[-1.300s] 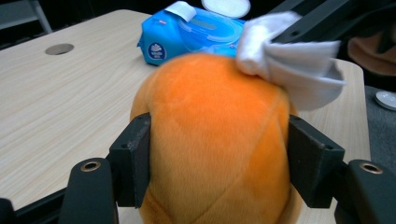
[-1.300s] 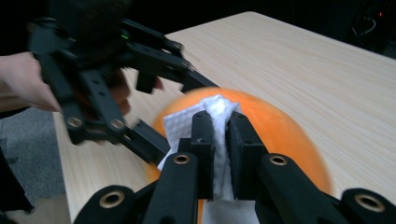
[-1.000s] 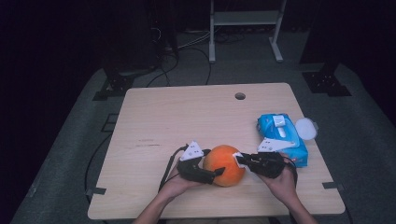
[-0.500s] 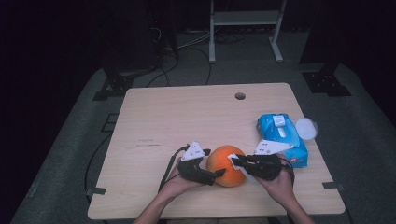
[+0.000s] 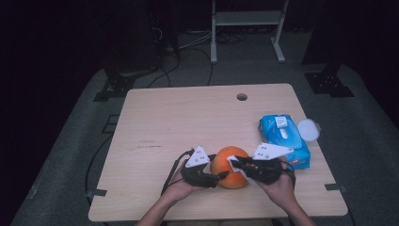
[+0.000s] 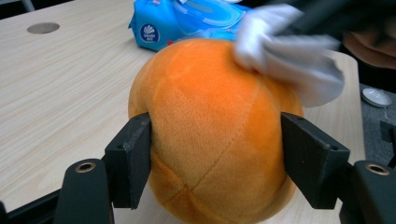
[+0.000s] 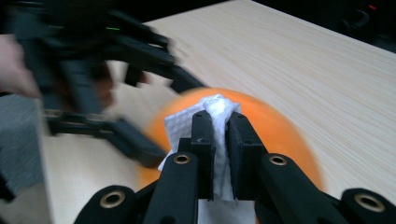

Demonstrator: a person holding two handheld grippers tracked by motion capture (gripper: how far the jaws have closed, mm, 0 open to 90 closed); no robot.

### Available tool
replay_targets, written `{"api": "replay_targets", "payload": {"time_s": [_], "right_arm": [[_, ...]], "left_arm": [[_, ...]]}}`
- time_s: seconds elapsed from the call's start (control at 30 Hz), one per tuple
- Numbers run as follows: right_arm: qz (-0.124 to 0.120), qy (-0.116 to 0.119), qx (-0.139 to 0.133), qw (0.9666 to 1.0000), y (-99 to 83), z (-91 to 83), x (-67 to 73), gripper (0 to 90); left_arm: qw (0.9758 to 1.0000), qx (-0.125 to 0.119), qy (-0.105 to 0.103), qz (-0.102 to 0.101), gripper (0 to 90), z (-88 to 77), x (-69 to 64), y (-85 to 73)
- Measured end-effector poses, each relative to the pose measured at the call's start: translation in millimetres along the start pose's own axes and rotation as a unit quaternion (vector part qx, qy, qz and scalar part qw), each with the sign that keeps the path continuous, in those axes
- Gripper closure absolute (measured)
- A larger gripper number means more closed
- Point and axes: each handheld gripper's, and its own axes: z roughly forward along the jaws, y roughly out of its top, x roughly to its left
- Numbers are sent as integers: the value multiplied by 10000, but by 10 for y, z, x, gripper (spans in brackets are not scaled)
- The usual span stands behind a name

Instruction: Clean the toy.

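High view, lower middle of frame: left gripper (image 5: pixel 221 177) jaws just closing, now pressed on both flanks of orange plush ball (image 5: pixel 229 165), wider a moment ago. Right gripper (image 5: pixel 235 165) clenched on white wipe (image 7: pixel 215 122), laid against ball's top. Behind, right of centre: blue wipes pack (image 5: pixel 283 138), white lid (image 5: pixel 307 129) beside. Farther up, table (image 5: pixel 188 117) hole. Forearms entering from bottom edge, hands angled inward.
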Motion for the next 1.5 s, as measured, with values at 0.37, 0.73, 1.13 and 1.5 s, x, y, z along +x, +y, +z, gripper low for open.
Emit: {"api": "replay_targets", "payload": {"time_s": [0.37,0.73,1.13,1.5], "right_arm": [[455,105,261,9986,-150,-3,-222,810],[397,-119,-51,9991,-44,-100,-140,812],[-605,111,-57,9981,108,-6,310,811],[-577,-85,-26,9983,83,-76,241,812]], "left_arm": [[9939,42,-490,-989,105,128,212,-132],[9996,-213,157,97,326,-38,5,45],[9975,-46,286,640,316,26,-198,73],[9966,-23,273,776,303,53,-241,71]]}}
